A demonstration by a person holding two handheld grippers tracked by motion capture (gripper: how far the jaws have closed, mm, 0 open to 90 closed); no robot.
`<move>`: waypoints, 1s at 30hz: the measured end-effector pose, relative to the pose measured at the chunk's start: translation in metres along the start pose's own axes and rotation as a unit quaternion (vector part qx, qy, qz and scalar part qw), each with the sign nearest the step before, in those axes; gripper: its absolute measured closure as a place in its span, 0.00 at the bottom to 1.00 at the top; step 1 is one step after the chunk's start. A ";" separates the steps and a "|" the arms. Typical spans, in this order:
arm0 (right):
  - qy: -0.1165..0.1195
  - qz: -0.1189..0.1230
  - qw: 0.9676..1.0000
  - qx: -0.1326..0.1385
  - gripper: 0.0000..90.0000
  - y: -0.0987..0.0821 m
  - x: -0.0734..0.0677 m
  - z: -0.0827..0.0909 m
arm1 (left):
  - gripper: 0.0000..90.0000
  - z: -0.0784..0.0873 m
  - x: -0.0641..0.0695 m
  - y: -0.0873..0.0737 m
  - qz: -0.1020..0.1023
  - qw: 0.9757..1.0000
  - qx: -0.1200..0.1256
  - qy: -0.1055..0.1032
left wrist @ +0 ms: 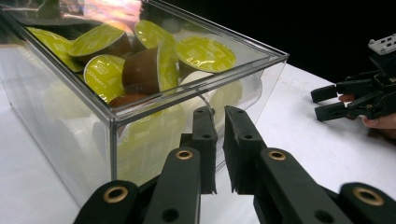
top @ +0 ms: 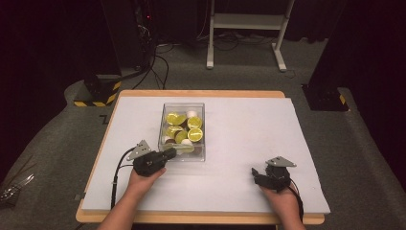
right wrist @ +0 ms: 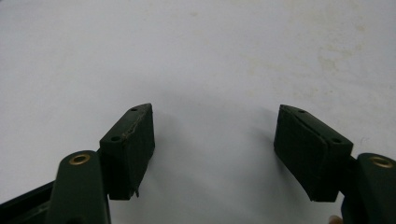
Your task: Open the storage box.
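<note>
While the clear box (top: 183, 152) of coffee pods (top: 195, 134) sits mid-table, the left gripper (left wrist: 219, 140) clamps its near wall (pads pinching the thin rim); the right gripper (right wrist: 215, 149), well apart, gapes over bare table (top: 249, 124).

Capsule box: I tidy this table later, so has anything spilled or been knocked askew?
Nothing stands out. The clear box sits flat, capsules all inside. The left gripper pinches its near wall; the right gripper rests open, apart on the table.
</note>
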State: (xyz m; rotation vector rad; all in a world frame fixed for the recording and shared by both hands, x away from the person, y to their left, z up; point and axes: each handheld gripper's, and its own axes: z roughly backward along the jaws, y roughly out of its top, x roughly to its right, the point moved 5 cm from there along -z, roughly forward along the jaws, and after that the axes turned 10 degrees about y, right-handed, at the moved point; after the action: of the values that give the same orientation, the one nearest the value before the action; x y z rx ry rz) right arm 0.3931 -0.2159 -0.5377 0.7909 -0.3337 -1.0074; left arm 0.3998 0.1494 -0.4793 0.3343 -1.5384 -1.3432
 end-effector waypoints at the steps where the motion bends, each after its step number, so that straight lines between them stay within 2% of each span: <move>1: 0.000 0.000 1.000 0.000 0.32 0.000 0.000 0.000 | 0.92 0.000 0.000 0.000 0.001 1.000 0.000 0.001; 11: 0.000 0.000 1.000 0.000 0.32 0.000 0.000 0.000 | 0.92 0.001 0.001 0.000 0.004 1.000 -0.001 0.003; 21: 0.000 0.001 1.000 0.000 0.32 0.000 0.000 0.000 | 0.93 0.002 0.001 0.000 0.003 1.000 -0.003 0.005; 28: 0.000 0.001 1.000 -0.001 0.32 0.000 0.000 0.000 | 0.94 0.006 0.002 -0.002 -0.005 1.000 -0.008 0.002; 30: 0.000 0.000 1.000 -0.001 0.32 0.000 0.000 0.000 | 0.94 0.007 0.003 -0.002 -0.002 1.000 -0.006 0.002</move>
State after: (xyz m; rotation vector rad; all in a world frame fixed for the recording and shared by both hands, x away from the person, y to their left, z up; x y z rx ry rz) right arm 0.3932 -0.2159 -0.5377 0.7900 -0.3331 -1.0071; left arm 0.3922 0.1510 -0.4784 0.3331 -1.5269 -1.3530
